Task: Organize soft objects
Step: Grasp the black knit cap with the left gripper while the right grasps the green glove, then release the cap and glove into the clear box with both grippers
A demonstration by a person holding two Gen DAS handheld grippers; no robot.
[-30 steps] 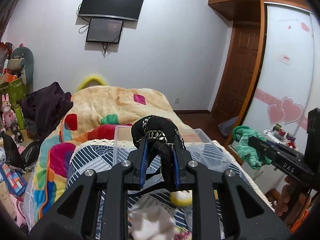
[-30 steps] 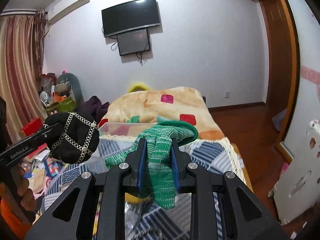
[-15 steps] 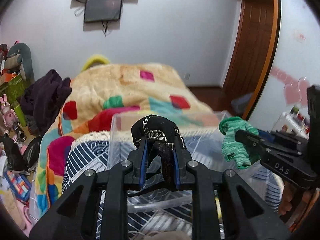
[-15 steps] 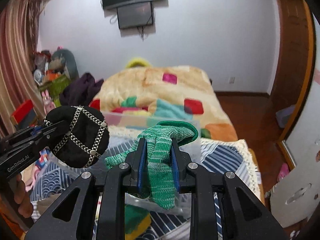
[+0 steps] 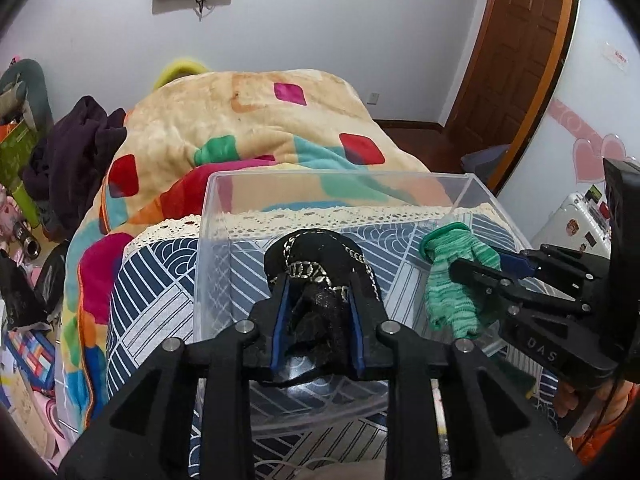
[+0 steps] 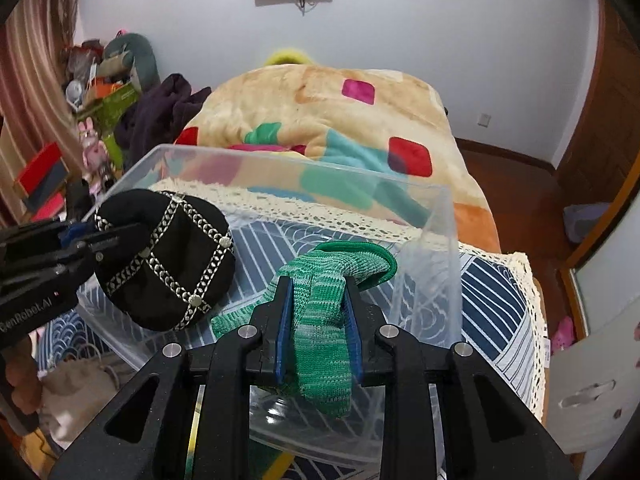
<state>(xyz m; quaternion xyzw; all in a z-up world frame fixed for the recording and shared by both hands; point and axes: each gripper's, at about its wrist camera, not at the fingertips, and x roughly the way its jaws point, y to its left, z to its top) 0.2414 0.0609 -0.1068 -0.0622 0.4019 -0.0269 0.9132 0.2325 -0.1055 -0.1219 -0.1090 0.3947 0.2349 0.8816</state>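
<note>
Jaws of our left gripper are clamped on the black hat at lower centre of the left view. Our right gripper pinches the green glove the same way, lower centre of its view. We hold both over the clear bin, which sits mid-frame on the striped cloth. Behind it, upper centre, lies the patchwork blanket.

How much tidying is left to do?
Nothing sits in the clear bin yet. Both pieces are in hand: the left tongs grip the black hat, and the right tongs grip the green sock, both held over the bin. Dropping them in is left. A pale cloth lies outside the bin.
</note>
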